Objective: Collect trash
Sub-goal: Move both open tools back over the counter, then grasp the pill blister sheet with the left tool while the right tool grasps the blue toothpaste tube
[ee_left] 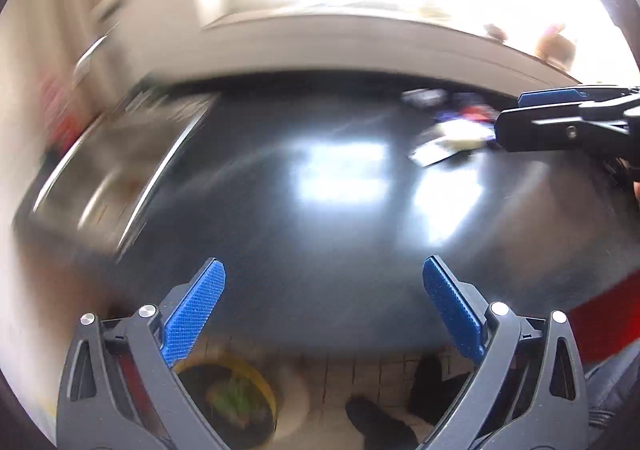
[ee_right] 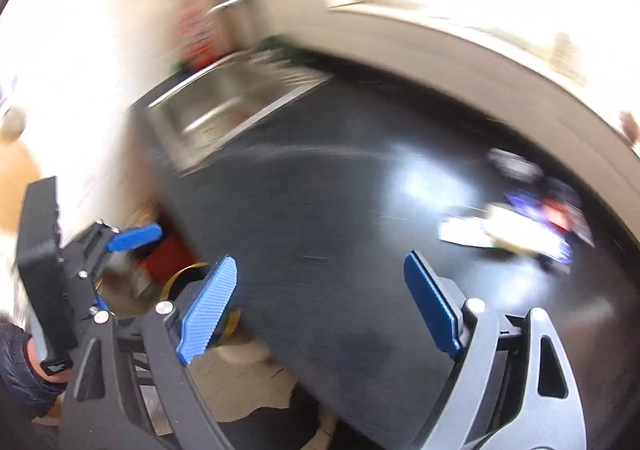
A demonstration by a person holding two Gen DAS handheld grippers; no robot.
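Both views are motion-blurred. A small heap of trash (ee_right: 520,218), wrappers in white, yellow, blue and red, lies on the black countertop (ee_right: 340,210) at its far right. It also shows in the left wrist view (ee_left: 452,134). My left gripper (ee_left: 324,274) is open and empty over the counter's near edge. My right gripper (ee_right: 320,274) is open and empty, short of the trash. A bin with a yellow rim (ee_left: 228,398) stands on the floor below the counter, with greenish stuff inside.
A steel sink (ee_right: 224,110) with a tap is set in the counter's left end, also in the left wrist view (ee_left: 116,170). A bright window runs behind the counter. The tiled floor (ee_left: 360,374) and a dark shoe (ee_left: 376,422) show below.
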